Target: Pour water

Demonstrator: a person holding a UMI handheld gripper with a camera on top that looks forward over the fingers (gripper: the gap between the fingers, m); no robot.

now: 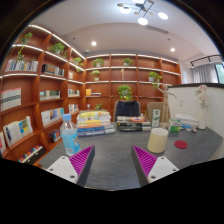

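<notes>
A clear plastic water bottle [70, 135] with a blue cap and blue label stands upright on the grey table [112, 150], ahead of my left finger. A cream-coloured cup [157, 140] stands on the table ahead of my right finger. My gripper [113, 160] is open, its magenta pads [81, 160] spread wide with only bare tabletop between them. Bottle and cup both lie beyond the fingertips, apart from them.
Stacks of books [95, 122] and a potted plant [125, 93] sit at the table's far side. A red coaster [181, 144] and small items lie to the right of the cup. Wooden bookshelves [40, 85] line the walls behind.
</notes>
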